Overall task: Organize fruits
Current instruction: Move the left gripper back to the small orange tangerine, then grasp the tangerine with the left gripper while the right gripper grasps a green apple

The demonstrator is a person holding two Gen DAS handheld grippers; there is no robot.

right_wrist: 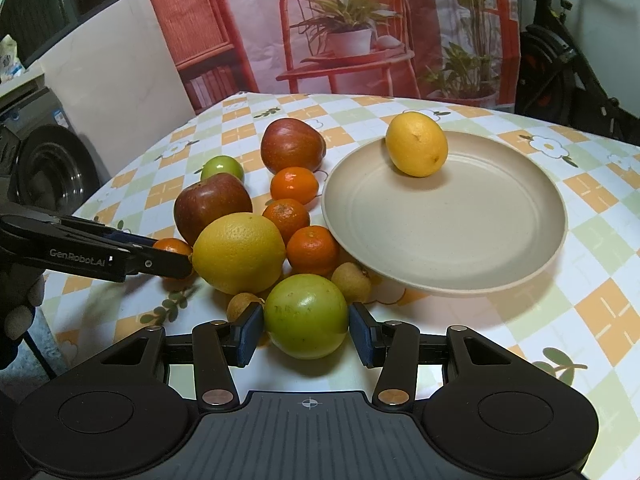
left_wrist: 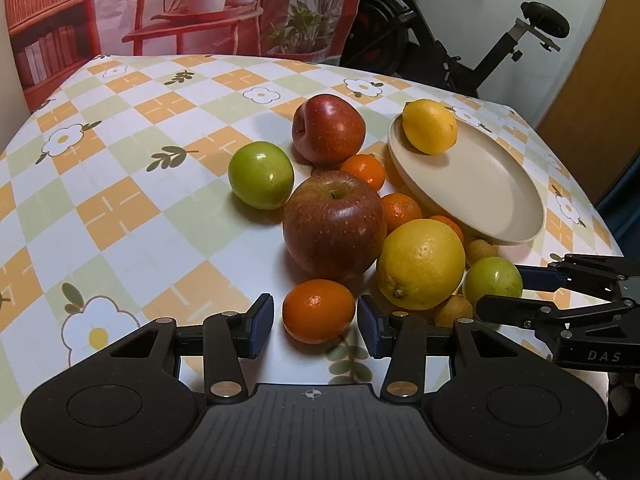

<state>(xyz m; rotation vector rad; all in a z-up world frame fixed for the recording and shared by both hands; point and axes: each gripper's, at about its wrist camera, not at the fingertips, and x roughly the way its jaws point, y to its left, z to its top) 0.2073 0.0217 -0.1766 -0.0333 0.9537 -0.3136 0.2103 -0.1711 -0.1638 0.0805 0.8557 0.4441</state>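
Note:
A beige plate (left_wrist: 488, 184) (right_wrist: 460, 240) holds one small lemon (left_wrist: 429, 127) (right_wrist: 416, 145). Beside it lie two red apples (left_wrist: 334, 222) (left_wrist: 328, 129), a big lemon (left_wrist: 420, 264) (right_wrist: 239, 253), several tangerines and a far green fruit (left_wrist: 261, 175). My left gripper (left_wrist: 316, 322) is open, its pads either side of a tangerine (left_wrist: 318, 311) with small gaps. My right gripper (right_wrist: 306, 332) has its pads around a green fruit (right_wrist: 306, 316) (left_wrist: 493, 282), close to or touching its sides.
Small tan longans (right_wrist: 352, 282) (right_wrist: 242, 305) lie by the green fruit. The table (left_wrist: 120, 208) has a checked flower cloth. An exercise bike (left_wrist: 460, 36) stands behind the far right edge. A printed backdrop hangs behind.

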